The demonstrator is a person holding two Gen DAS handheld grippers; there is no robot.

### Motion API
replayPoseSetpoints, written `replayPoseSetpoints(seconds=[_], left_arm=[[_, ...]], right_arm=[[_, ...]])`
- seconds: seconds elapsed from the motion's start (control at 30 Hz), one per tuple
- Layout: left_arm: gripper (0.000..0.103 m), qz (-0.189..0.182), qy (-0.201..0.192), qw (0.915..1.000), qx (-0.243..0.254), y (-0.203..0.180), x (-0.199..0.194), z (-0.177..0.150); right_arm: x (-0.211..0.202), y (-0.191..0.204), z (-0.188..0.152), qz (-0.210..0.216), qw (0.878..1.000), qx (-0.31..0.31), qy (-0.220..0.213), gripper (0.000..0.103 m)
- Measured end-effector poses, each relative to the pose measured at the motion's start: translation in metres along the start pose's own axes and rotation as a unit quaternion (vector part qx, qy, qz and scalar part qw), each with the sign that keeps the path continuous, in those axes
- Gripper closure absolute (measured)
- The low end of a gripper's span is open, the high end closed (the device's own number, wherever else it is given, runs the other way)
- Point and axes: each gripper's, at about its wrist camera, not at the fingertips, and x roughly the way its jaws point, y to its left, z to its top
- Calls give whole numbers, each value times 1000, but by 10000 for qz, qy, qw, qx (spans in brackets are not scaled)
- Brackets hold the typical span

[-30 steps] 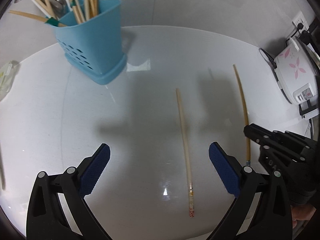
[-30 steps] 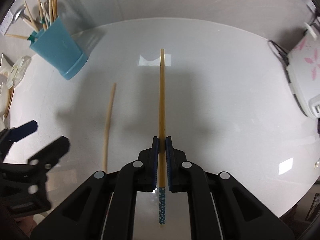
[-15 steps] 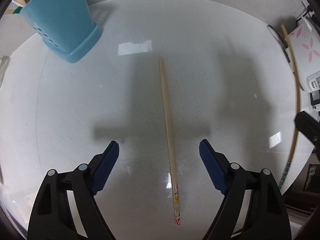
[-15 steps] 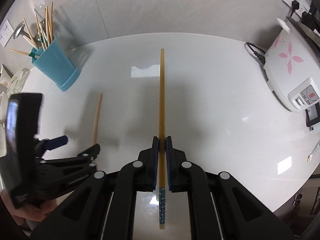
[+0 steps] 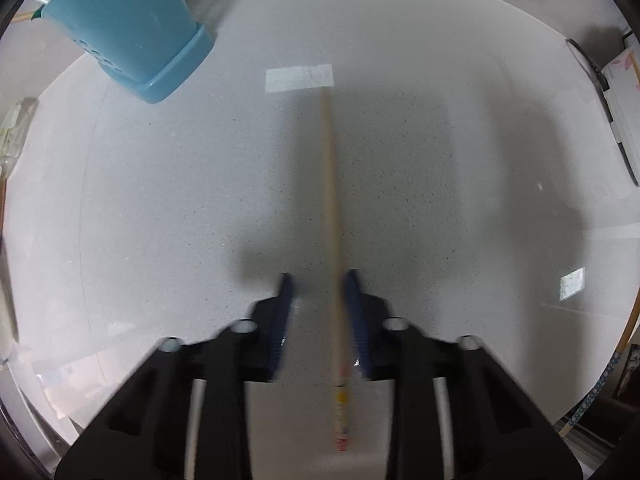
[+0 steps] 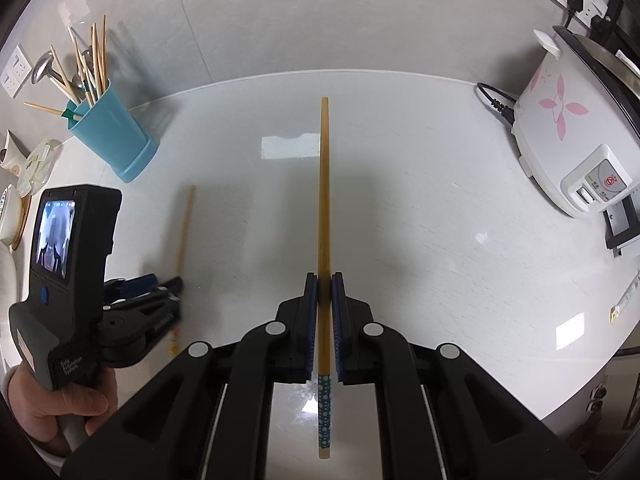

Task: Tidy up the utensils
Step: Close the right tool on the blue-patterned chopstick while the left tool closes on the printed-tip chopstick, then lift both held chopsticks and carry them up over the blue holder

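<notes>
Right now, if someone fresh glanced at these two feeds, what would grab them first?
Probably the darker chopstick clamped in the right gripper, pointing straight ahead above the white counter. Next, the left gripper, its blurred jaws narrowed around but not yet shut on the pale chopstick lying on the counter. Far left by the wall stands the blue utensil holder, bristling with chopsticks.

A chopstick (image 5: 331, 216) lies on the counter (image 5: 440, 160), the holder (image 5: 132, 28) far-left behind it.
</notes>
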Motion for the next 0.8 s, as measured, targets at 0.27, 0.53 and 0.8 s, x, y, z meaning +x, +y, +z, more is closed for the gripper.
replayPoseSetpoints(seconds=[0.27, 0.53, 0.8], left_arm=[[97, -314, -140, 9994, 40, -1, -4, -3], [97, -458, -1154, 9922, 106, 20, -64, -2], [97, -773, -2199, 9724, -80, 56, -135, -6]], right_arm=[[-5, -6, -7, 18, 10000, 44, -51, 97], [-15, -12, -8, 102, 9992, 252, -305, 97], [-38, -4, -2, 288, 9949, 335, -912, 97]])
